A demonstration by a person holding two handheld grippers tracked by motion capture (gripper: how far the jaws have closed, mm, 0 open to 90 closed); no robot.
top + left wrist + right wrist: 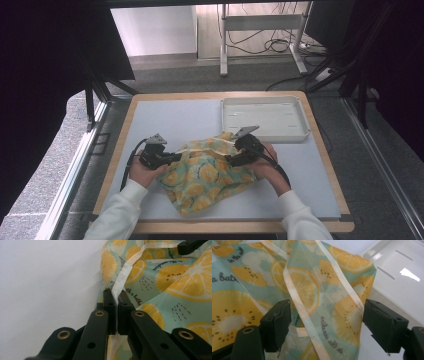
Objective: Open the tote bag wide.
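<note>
L gripper [116, 296] is clamped on the pale hem of the lemon-print fabric bag [207, 175] lying near the table's front edge, R gripper [325, 322] gapes around a fold w/o biting, so next probably: close R, spread.

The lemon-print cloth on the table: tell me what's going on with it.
A person works a crumpled cloth with tongs in each hand. The left tongs are shut on its pale hem. The right tongs stand open with a fold of cloth between the jaws, not pinched. A white tray sits behind.
</note>
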